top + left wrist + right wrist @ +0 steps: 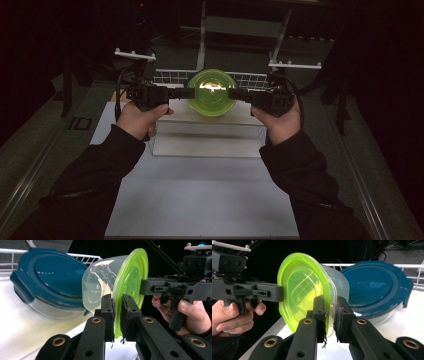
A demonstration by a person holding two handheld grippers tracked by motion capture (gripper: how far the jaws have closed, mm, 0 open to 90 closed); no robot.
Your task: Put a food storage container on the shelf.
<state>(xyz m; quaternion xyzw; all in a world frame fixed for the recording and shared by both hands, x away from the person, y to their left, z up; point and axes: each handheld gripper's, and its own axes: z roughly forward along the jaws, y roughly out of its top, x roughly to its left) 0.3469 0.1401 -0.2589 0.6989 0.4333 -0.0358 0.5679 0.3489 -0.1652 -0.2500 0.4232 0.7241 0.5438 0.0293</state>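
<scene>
A clear plastic tub with a lime-green lid (212,92) is held on its side above a white platform (207,142), lid facing the person. My left gripper (190,93) is shut on the lid's rim at the left side; in the left gripper view its jaws (117,315) pinch the green edge (130,280). From the opposite side my right gripper (232,94) is shut on the rim, its jaws (330,313) clamping the green lid (299,287). Each gripper view also shows the other gripper on the far rim.
A glass container with a dark blue lid (55,277) (374,287) leans against a white wire rack (250,79) right behind the tub. The white table top (200,195) lies in front of the platform. Dark floor and stands surround the table.
</scene>
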